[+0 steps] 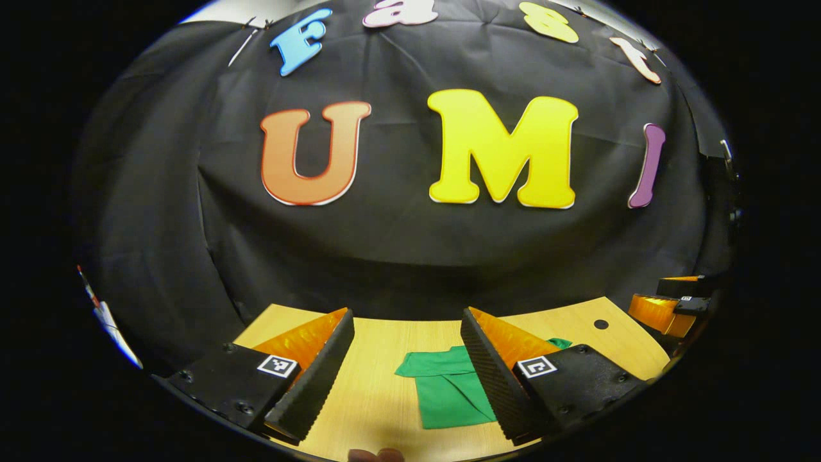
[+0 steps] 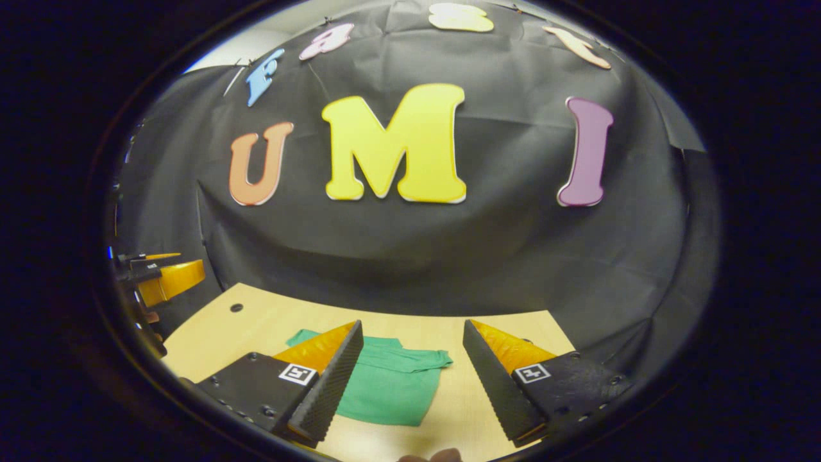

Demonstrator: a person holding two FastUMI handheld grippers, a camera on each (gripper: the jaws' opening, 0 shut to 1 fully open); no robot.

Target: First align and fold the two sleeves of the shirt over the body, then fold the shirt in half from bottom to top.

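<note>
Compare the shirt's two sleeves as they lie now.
In the left gripper view the sleeve on the picture's left lies spread out flat on the table, while the other sleeve only peeks out behind a finger. In the right gripper view one sleeve is in plain sight, the other sleeve half hidden behind a finger. Both are short, green, and not yet folded over the shirt's body.

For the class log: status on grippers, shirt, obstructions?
Left gripper open, right gripper open, both above table. Green shirt flat, unheld. Nothing blocking.
</note>
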